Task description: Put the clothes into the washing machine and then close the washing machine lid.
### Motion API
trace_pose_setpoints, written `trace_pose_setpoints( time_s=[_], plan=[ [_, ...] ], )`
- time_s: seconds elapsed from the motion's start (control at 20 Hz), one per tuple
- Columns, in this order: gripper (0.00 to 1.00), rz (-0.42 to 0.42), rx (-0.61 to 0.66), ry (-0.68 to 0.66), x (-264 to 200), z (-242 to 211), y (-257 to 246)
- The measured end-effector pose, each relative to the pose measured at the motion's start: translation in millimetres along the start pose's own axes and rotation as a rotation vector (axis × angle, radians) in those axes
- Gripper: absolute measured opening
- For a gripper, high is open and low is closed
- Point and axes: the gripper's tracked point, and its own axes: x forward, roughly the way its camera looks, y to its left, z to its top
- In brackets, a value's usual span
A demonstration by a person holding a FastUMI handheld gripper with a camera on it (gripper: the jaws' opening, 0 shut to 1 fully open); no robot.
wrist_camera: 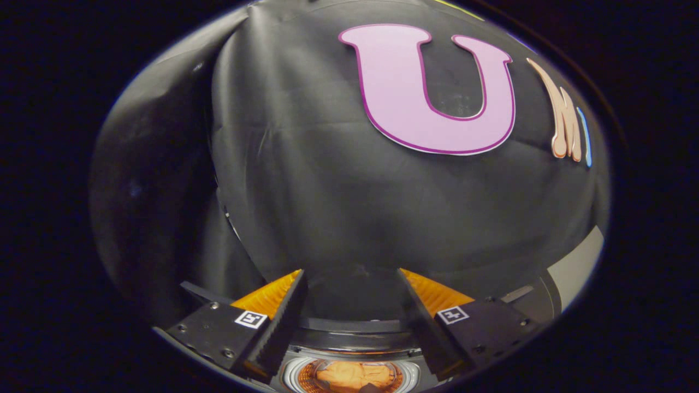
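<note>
Orange clothes [355, 376] already down in washing machine [349, 349] drum below gripper [352, 289], fingers wide apart and empty, lid not yet closed; risk of a finger missing or slipping off the lid edge.

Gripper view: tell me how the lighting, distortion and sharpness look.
Gripper view: dim overall, the booth wall dark with soft folds; fisheye bends it into a dome; the open gripper is sharp with nothing between its fingers; the washing machine tub below is brightly lit, the orange clothes inside slightly soft.
</note>
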Motion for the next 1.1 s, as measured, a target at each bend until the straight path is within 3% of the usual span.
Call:
trace_pose_setpoints(
  time_s=[1.1],
  plan=[
    [0.98, -0.002, -0.005, 0.006, -1.7, 4.6, -3.3]
  ],
)
